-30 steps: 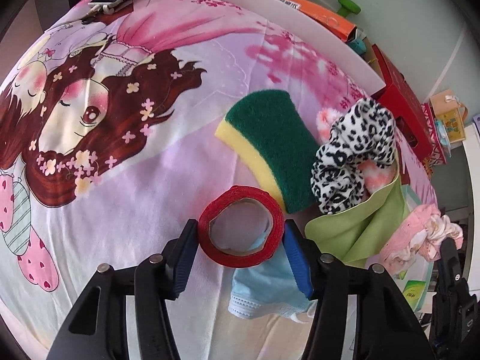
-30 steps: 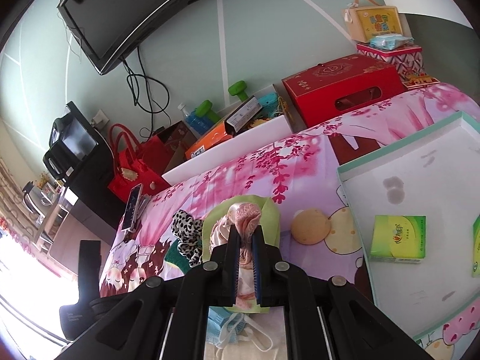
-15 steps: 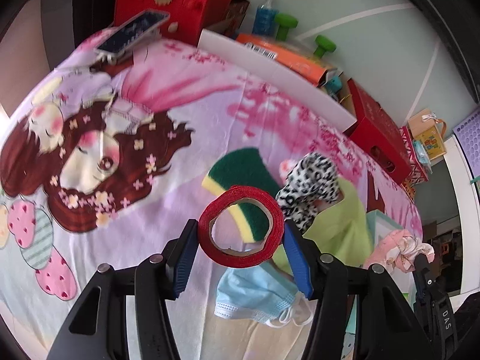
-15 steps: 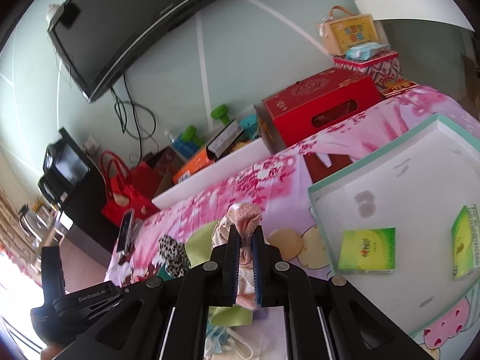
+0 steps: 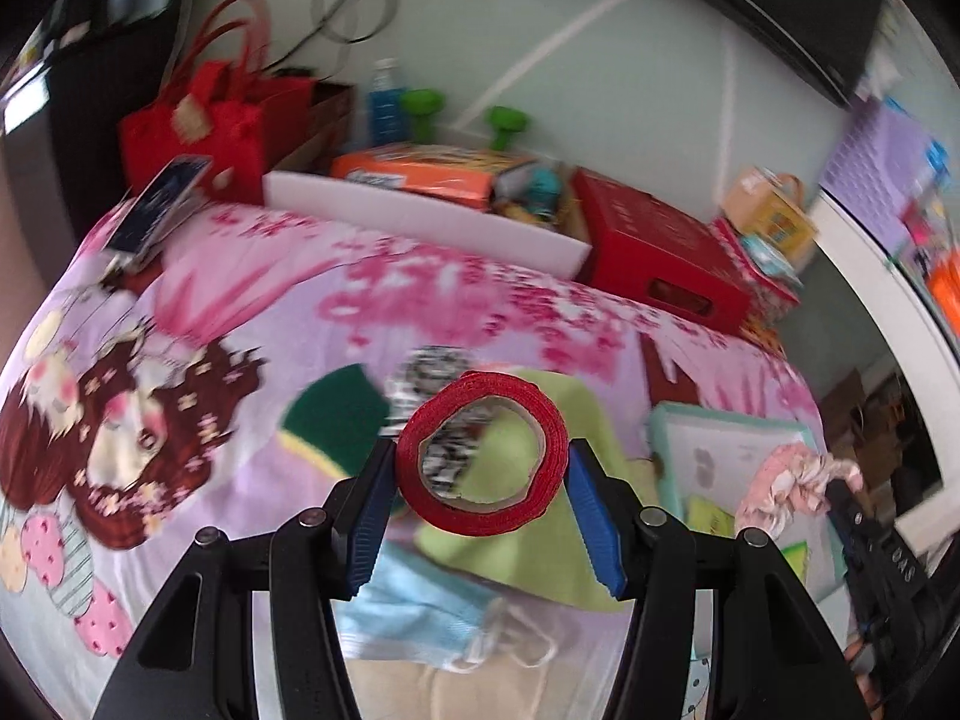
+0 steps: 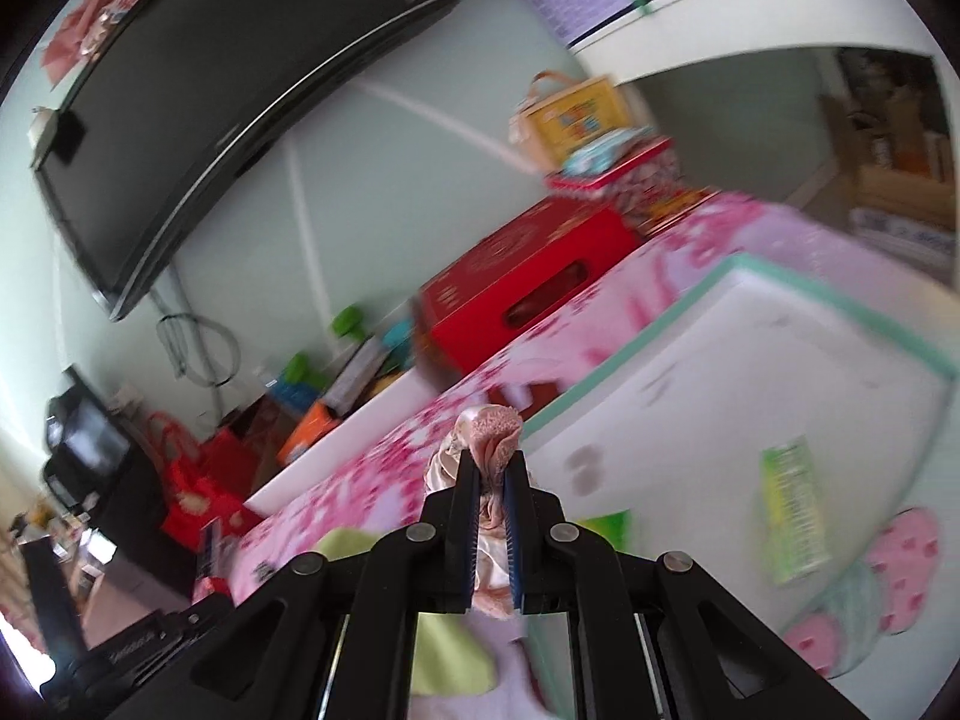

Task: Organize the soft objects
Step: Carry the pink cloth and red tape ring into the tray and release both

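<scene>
1. Where the left wrist view begins at its left edge, a pink cartoon-print bedsheet covers the surface; a phone lies at its far left corner, with a red gift bag behind it.
2. Green-and-yellow sponge; flat on the sheet, left of centre, blurred.
3. Leopard-print scrunchie; just right of the sponge, partly seen through the tape roll's hole.
4. Left gripper; its blue pads pinch a red tape roll on both sides, the roll standing on edge and lifted clear of the sheet.
5. Green cloth; spread on the sheet beneath and behind the roll; a blue face mask lies nearer the camera, its ear loops trailing to the right.
6. White tray with a mint-green rim; right of the cloth; a green packet lies in it.
7. Red box; behind the sheet, by the wall.
8. Right gripper; pressed nearly together, pinching a pink scrunchie, which bulges above the pads and hangs below them; held in the air near the tray's left corner, over the sheet rather than in the tray, as far as can be told.
</scene>
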